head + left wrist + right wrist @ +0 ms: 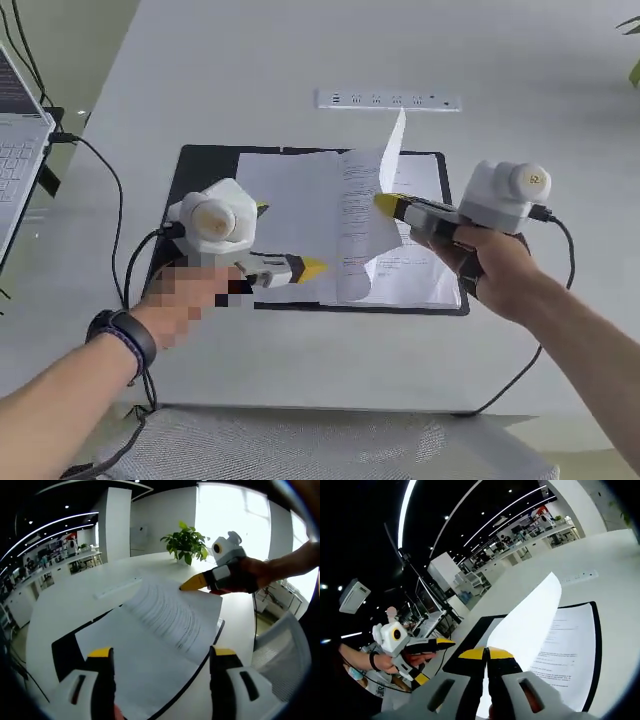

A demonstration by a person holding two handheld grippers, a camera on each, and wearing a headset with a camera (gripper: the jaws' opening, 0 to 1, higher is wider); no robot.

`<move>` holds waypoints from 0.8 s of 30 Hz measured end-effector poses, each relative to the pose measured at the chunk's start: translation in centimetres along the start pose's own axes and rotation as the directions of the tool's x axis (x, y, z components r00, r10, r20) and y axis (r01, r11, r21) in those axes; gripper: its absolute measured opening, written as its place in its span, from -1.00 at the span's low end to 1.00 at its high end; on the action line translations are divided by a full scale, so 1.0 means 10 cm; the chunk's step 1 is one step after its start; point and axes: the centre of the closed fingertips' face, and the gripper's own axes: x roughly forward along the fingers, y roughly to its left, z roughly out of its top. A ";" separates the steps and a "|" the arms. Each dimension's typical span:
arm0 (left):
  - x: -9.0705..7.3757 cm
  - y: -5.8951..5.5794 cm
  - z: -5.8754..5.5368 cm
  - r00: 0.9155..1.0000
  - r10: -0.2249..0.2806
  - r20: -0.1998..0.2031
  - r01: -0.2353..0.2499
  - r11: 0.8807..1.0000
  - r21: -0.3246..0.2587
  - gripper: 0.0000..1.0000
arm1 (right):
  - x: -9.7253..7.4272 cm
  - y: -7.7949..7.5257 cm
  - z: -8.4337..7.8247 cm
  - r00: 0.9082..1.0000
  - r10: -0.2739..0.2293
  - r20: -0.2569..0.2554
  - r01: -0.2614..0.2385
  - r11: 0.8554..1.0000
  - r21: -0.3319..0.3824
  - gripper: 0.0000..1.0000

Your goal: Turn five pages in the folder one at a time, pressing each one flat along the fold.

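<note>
My head cam looks down on the surface (pixel 300 60). Both tool cams sit close, sharing the folder (pixel 65 652).

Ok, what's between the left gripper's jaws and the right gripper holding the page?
Just paper, in the left gripper view: the flat page, then the lifted page arching up to the right gripper.

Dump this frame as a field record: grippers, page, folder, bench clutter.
folder: black, lying open on the white table
page: lifted off the right-hand side, curved, standing near the fold, not flat
right gripper: shut on the page's edge
left gripper: open, holding nothing, low over the folder's left side
power strip: on the table beyond the folder
laptop: at the table's left edge
plant: at the far end of the table
</note>
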 end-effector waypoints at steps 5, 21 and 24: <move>-0.18 0.09 -0.05 1.000 0.026 0.006 -0.026 1.000 -0.012 0.57 | 0.09 0.12 -0.02 1.000 0.027 -0.011 -0.028 1.000 -0.009 -1.00; -0.65 0.31 -0.22 0.996 0.086 0.029 -0.085 0.995 -0.052 0.59 | 0.51 0.73 -0.10 0.987 0.154 -0.053 -0.157 0.986 -0.051 -1.00; -0.71 0.35 -0.24 0.995 0.095 0.034 -0.093 0.994 -0.059 0.60 | 0.59 0.79 -0.14 0.984 0.168 -0.064 -0.171 0.984 -0.054 -1.00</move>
